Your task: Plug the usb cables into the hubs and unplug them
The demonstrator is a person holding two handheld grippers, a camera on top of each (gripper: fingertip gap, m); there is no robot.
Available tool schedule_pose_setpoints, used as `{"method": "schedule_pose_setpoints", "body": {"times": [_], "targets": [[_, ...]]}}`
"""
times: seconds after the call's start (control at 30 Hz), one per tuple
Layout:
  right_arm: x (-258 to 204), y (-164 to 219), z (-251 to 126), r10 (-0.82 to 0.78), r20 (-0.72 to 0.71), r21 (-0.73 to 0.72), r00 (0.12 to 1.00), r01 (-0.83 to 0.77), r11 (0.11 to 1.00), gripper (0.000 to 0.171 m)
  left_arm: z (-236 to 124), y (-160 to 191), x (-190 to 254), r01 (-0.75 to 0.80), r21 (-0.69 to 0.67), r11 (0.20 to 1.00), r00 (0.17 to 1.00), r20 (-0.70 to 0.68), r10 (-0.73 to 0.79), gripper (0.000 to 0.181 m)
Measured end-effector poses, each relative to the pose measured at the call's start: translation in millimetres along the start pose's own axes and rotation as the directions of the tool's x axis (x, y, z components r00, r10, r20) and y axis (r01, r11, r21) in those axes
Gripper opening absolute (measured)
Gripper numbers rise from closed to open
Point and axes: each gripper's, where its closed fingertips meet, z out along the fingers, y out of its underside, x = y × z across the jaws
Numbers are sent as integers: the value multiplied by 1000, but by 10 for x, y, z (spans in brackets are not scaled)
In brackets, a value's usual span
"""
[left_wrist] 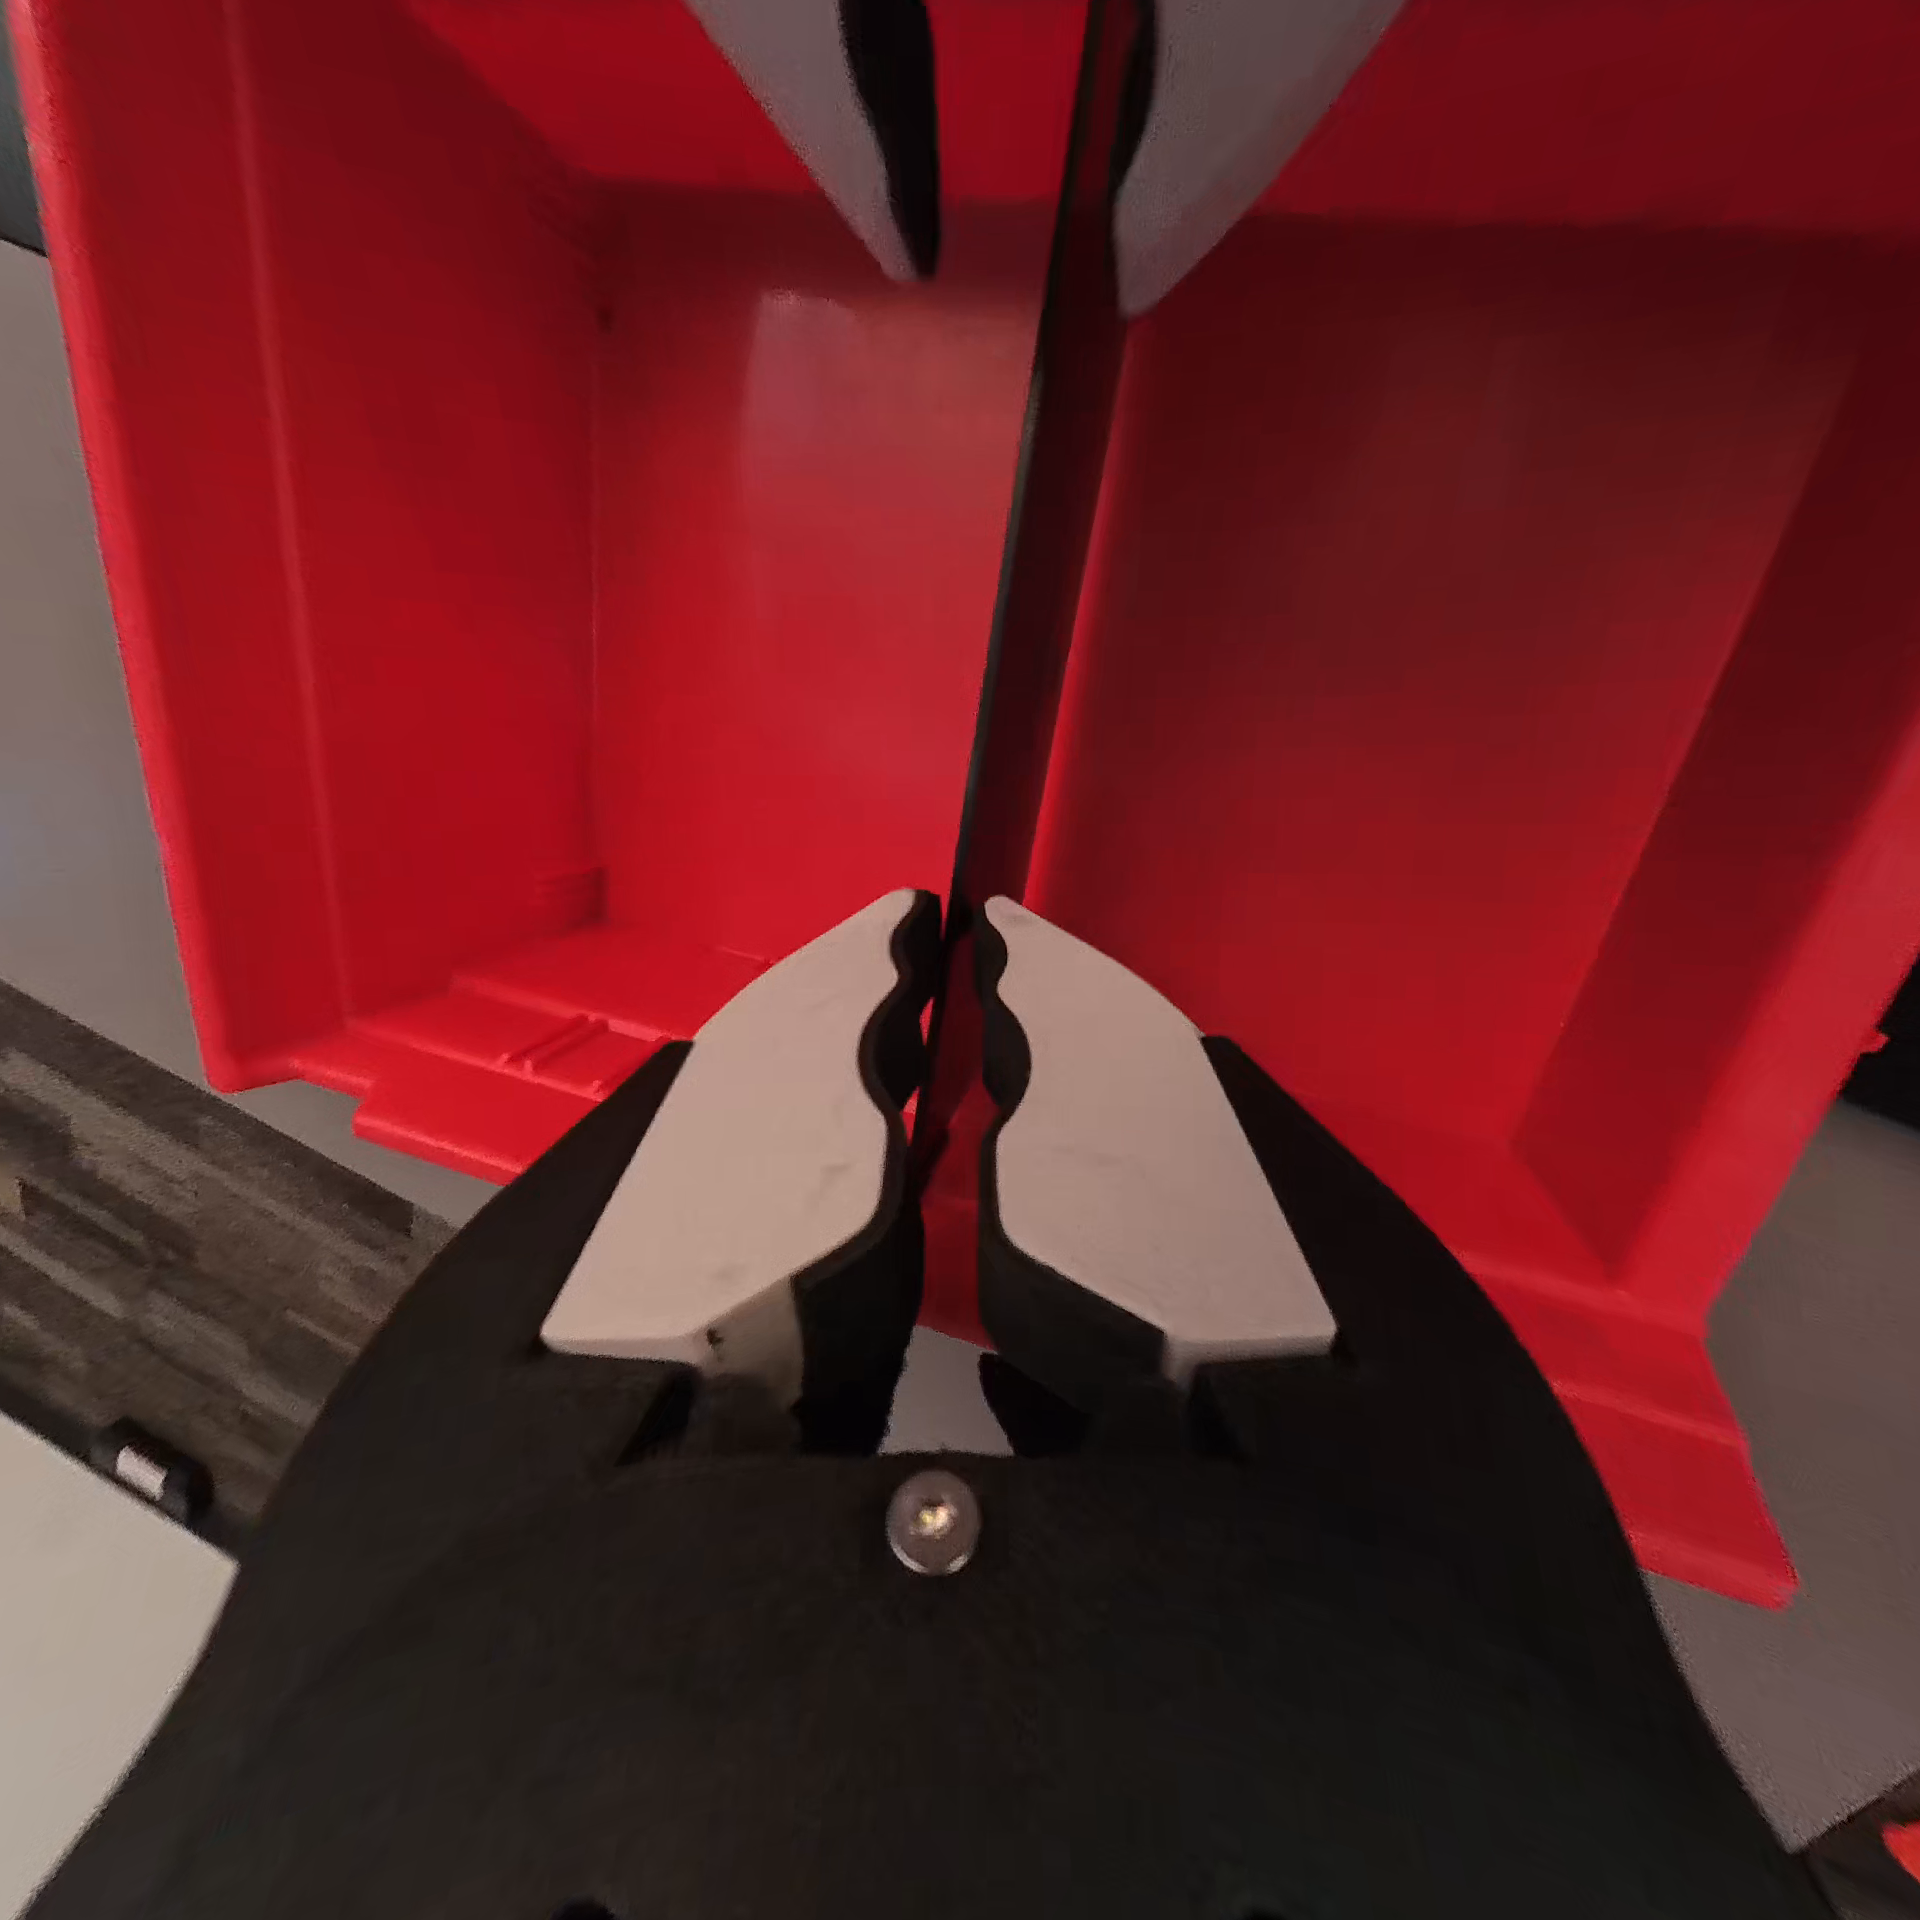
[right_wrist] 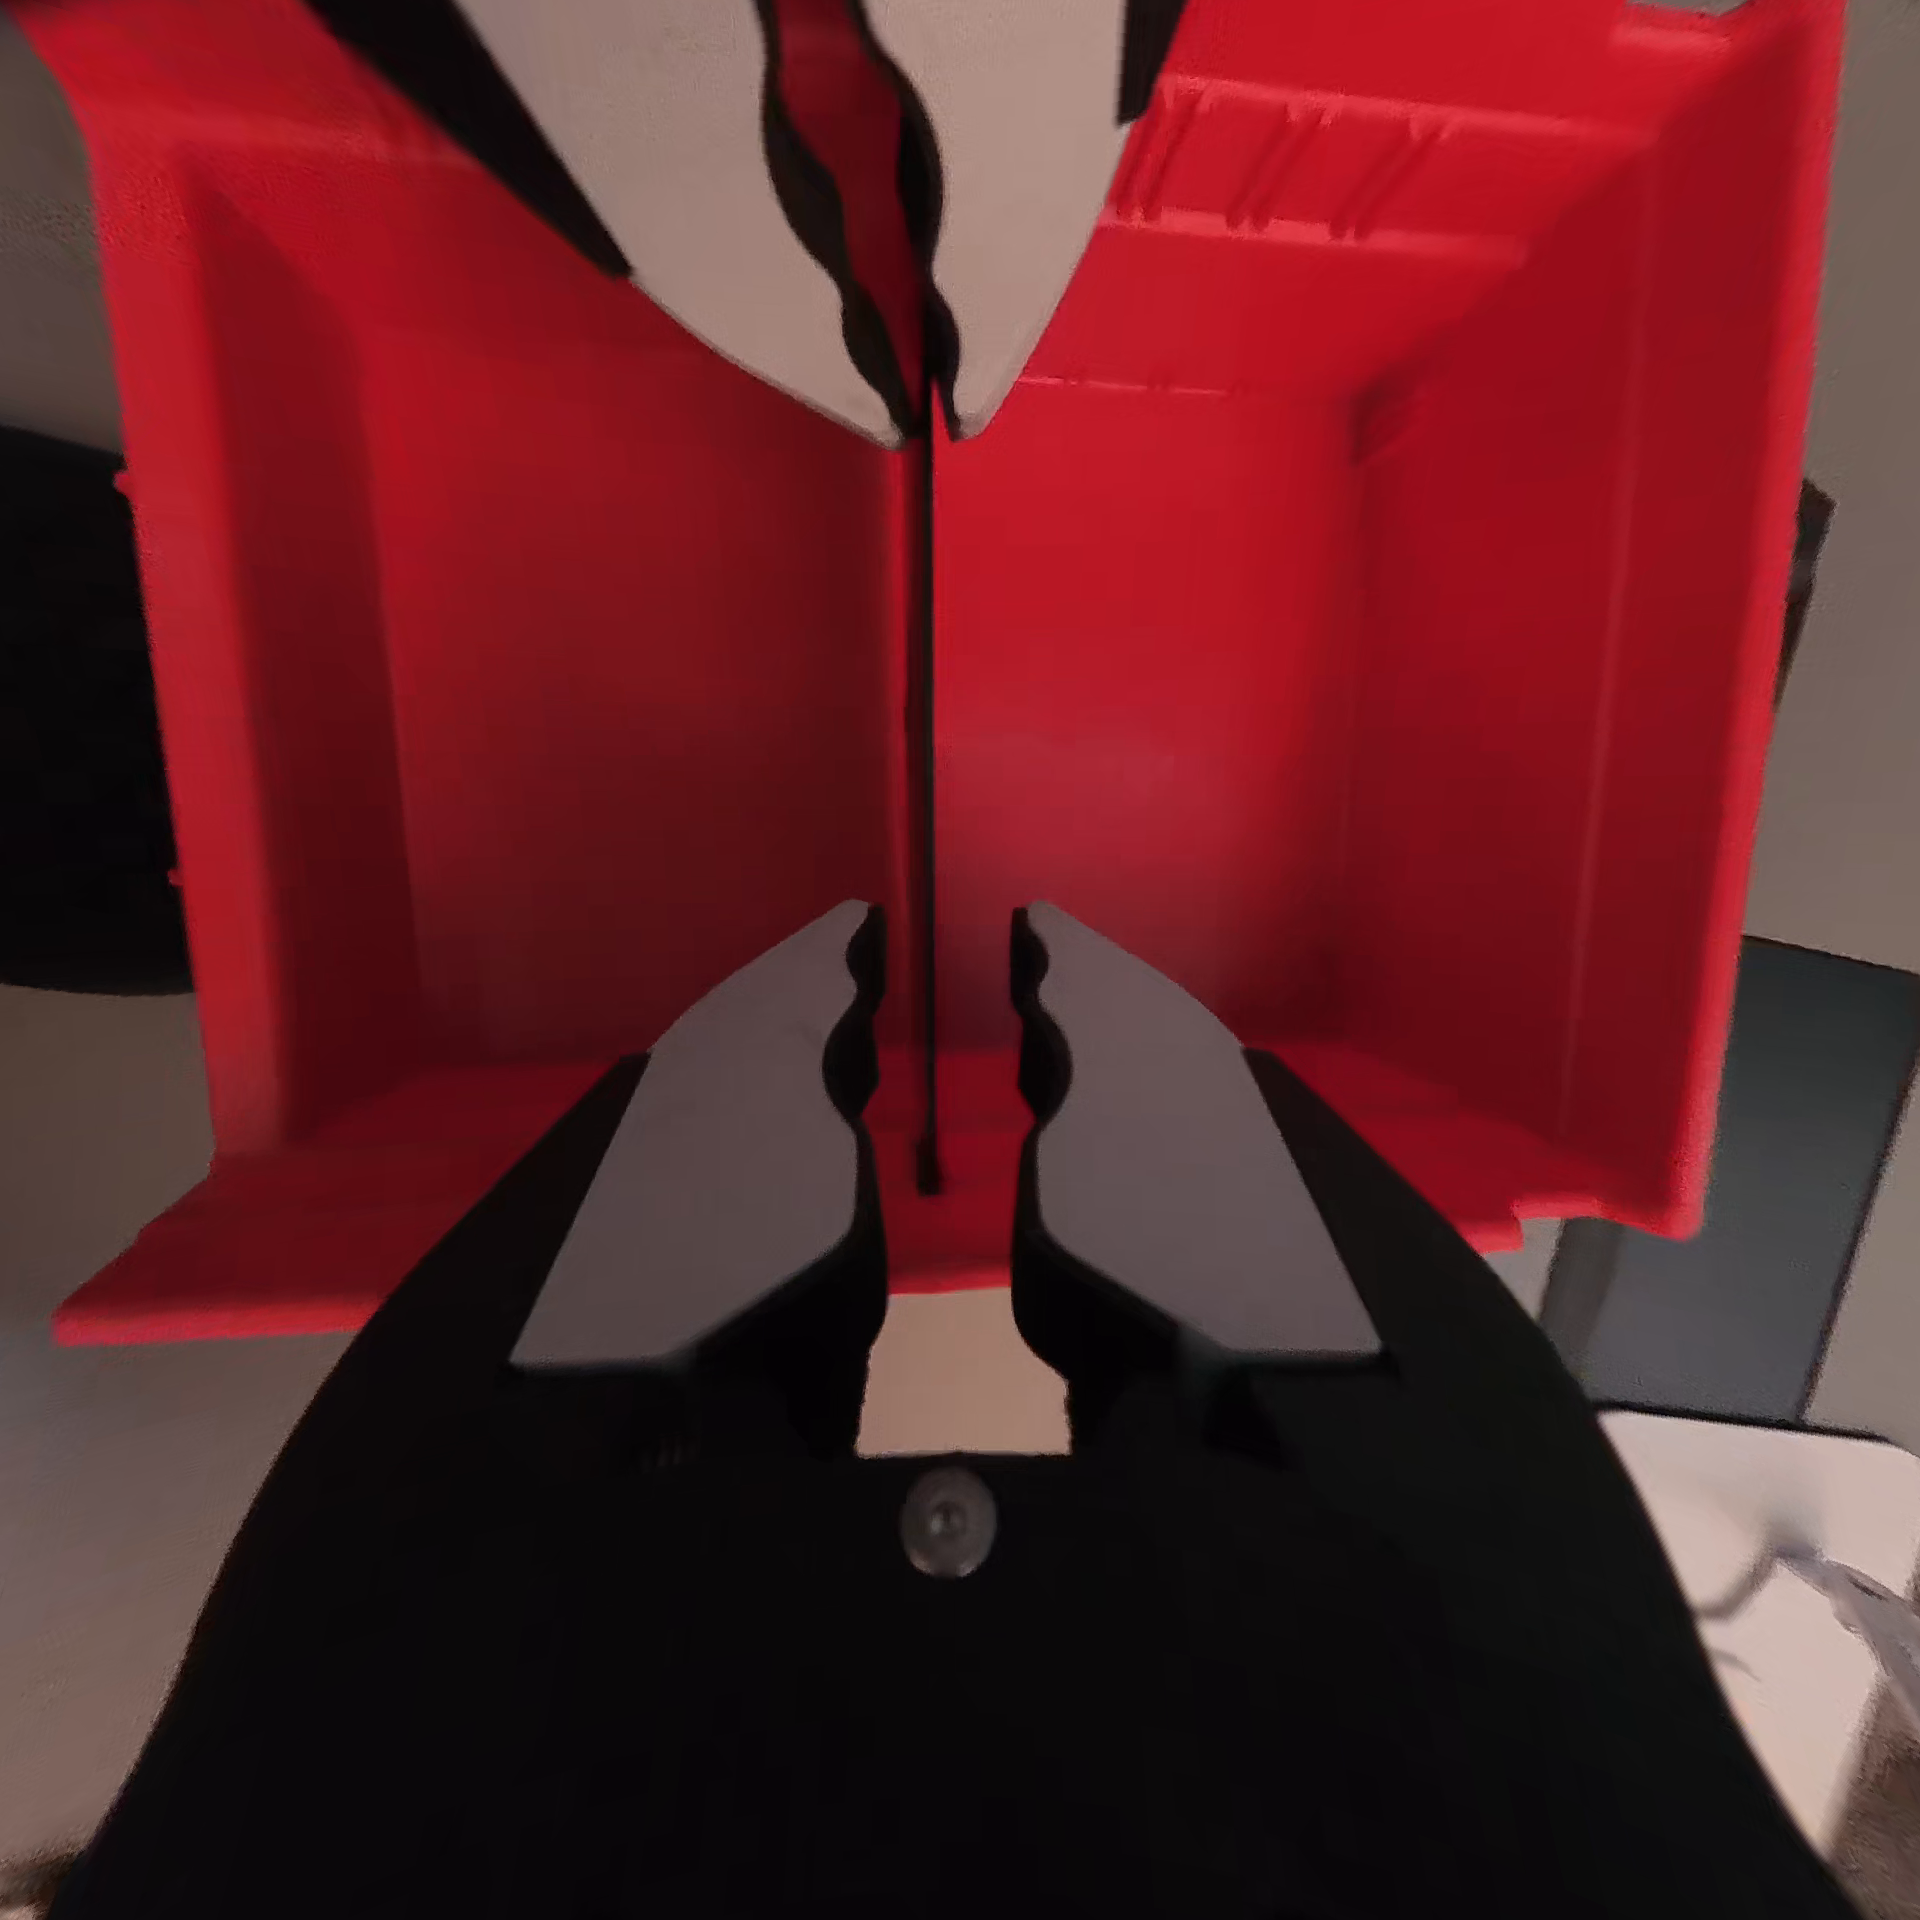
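Observation:
A thin black cable [left_wrist: 1023,571] hangs taut over an open red plastic bin [left_wrist: 416,623]. My left gripper [left_wrist: 951,914] is shut on the cable near its tips. The cable runs up between the fingers of my right gripper [left_wrist: 1023,291] at the top edge. In the right wrist view my right gripper [right_wrist: 940,914] is open, and the cable [right_wrist: 925,675] passes between its fingers without touching them. The cable's small end [right_wrist: 925,1179] hangs free between the jaws. My left gripper [right_wrist: 925,431] pinches the cable farther up. No hub is in view.
The red bin [right_wrist: 1247,727] holds nothing and stands on a white table [left_wrist: 62,727]. Grey patterned floor [left_wrist: 156,1195] shows at the lower left. A dark object [right_wrist: 62,727] lies left of the bin and a dark panel [right_wrist: 1714,1143] to its right. My right fingertips sit around 9 centimeters from my left ones.

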Motion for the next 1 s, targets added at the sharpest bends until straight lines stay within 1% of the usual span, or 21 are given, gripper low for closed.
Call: {"method": "schedule_pose_setpoints", "body": {"times": [0.07, 0.13, 0.2, 0.27, 0.33, 0.4, 0.5, 0.57, 0.63, 0.7, 0.83, 1.0], "targets": [[-1, -7, 26, 52, 63, 16, 997, -54, 998, 17, 0, -3, 3, 6, 23, 1000, 1000, -19, -6, 5], [-9, -22, 34, 66, 93, 21, 993, -68, 997, 16, 1, -1, 6, -3, 45, 999, 1000, -25, 4, 5], [-34, -30, 43, 50, 106, 24, 993, -53, 998, 18, 0, -9, 6, -17, 80, 997, 999, -29, 19, 5], [-33, -29, 64, 74, 114, 14, 991, -76, 997, 21, 1, -31, 8, -45, 113, 993, 999, -21, 48, 5], [-28, -25, 87, 106, 125, -7, 986, -106, 994, 26, 6, -33, 9, -80, 117, 990, 997, -2, 81, 5], [-40, 1, 121, 102, 126, -53, 987, -96, 994, 25, 8, -31, 7, -84, 113, 990, 996, 3, 85, 5], [-15, 87, 224, 67, 85, -140, 994, -54, 989, 13, 12, -26, -1, -116, 101, 988, 993, 23, 115, 6], [-82, 109, 273, 80, 129, -177, 988, -57, 983, 5, 16, -20, -7, -168, 75, 983, 985, 52, 164, 6], [-84, 117, 275, 101, 142, -185, 985, -74, 980, 5, 18, -20, -10, -222, 53, 974, 973, 80, 217, 6], [-89, 121, 276, 136, 165, -176, 977, -106, 979, 5, 21, -19, -10, -243, 42, 969, 967, 88, 238, 7], [-90, 126, 283, 108, 164, -164, 980, -81, 983, 5, 26, -18, -6, -191, 64, 980, 981, 42, 188, 6], [-87, 153, 293, 92, 153, -198, 984, -60, 978, 5, 39, -24, -1, -140, 102, 985, 990, -15, 142, 5]]}}
